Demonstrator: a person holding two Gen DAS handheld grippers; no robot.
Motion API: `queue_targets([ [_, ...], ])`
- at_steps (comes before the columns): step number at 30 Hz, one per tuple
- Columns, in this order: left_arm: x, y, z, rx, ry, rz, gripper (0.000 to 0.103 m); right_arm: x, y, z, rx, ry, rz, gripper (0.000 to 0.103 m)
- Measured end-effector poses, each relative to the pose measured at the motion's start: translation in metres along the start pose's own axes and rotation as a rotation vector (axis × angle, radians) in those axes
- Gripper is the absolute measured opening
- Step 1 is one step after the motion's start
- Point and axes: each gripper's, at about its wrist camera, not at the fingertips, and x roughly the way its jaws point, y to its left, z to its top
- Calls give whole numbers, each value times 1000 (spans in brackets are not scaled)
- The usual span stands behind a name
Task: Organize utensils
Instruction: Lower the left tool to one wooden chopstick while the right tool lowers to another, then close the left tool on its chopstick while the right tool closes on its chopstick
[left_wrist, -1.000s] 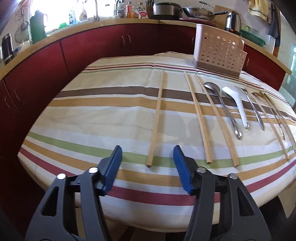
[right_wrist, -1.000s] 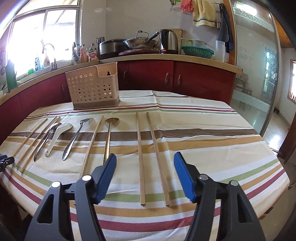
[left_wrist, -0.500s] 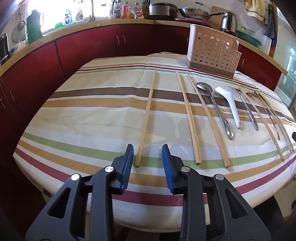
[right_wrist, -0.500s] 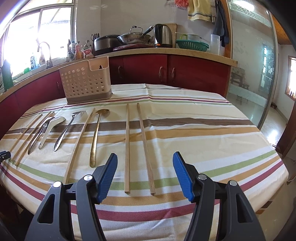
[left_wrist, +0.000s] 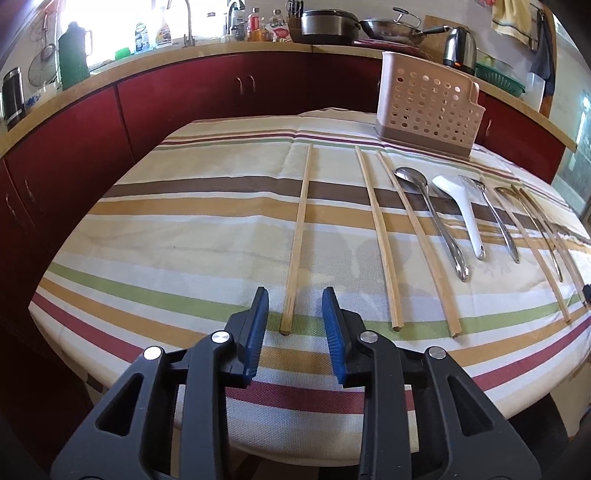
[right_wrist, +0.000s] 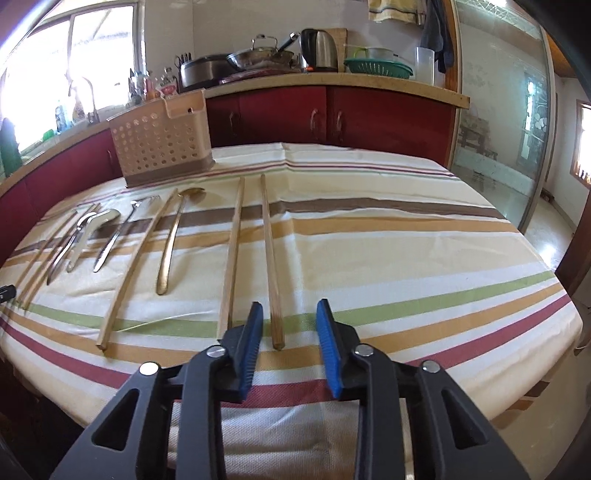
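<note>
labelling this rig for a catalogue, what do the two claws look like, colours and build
The left claw and right claw look alike. Each has two matte black plastic arms with triangular cut-outs and round silver rivets at the pivots. The fingers carry flat blue pads with fine ribbing on the inner faces. No cables, printed markings or sleeves show, and the person's hands are out of view.

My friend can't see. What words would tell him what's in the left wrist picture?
Open black tongs with blue pads sit on either side of the near end of a long wooden chopstick on a striped tablecloth. To the right lie more chopsticks, metal spoons and a white plastic spoon, with a beige perforated plastic utensil basket behind.
</note>
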Motion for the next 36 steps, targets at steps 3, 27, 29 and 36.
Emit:
queue_targets([
  [3,-1,-2,-1,4,-4,1,27,-3,2,-3,-19,-10,-7,24],
  [27,-11,-6,-14,28,-39,-27,6,-10,4,-8,-6,-10,33,8],
  [29,-12,-6,-14,28,-38,-27,6,-12,3,-7,-4,-15,31,8],
  [36,-27,2,-7,18,-69,-21,6,-27,4,5,-3,-77,23,7],
])
